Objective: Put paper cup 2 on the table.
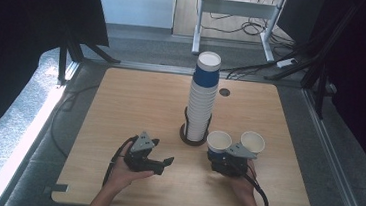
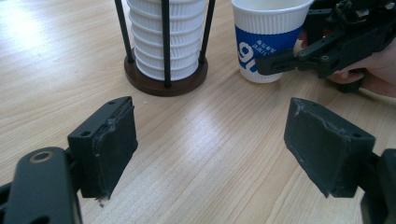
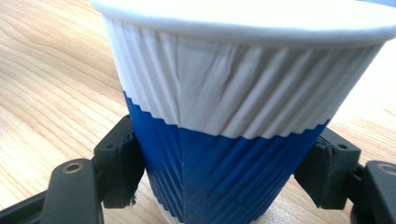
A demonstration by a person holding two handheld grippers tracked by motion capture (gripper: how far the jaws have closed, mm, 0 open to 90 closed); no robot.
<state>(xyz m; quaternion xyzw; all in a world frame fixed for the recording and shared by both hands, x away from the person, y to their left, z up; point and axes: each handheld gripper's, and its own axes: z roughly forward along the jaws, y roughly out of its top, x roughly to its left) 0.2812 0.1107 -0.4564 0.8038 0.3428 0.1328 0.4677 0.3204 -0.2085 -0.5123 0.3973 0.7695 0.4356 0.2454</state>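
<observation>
A blue and white paper cup (image 3: 233,126) stands upright on the wooden bench (image 1: 135,104), lower centre-right of the high view, its ribbed wall clamped low down between the pads of the right tongs (image 1: 222,162). A second cup (image 1: 252,141) sits just beside it on the right, close to the same tongs. Up and to the left, near the first cup, a tall stack of cups (image 1: 202,97) rises from a round dark holder (image 1: 193,136) with thin black rods.

The left tongs (image 1: 159,164) rest in the person's left hand (image 1: 127,171) at lower centre-left, jaws apart with nothing but bare wood between them.

Bare wood spreads across the left half and the far strip of the bench. The near edge runs just below both hands; the right edge lies well apart from the cups.
</observation>
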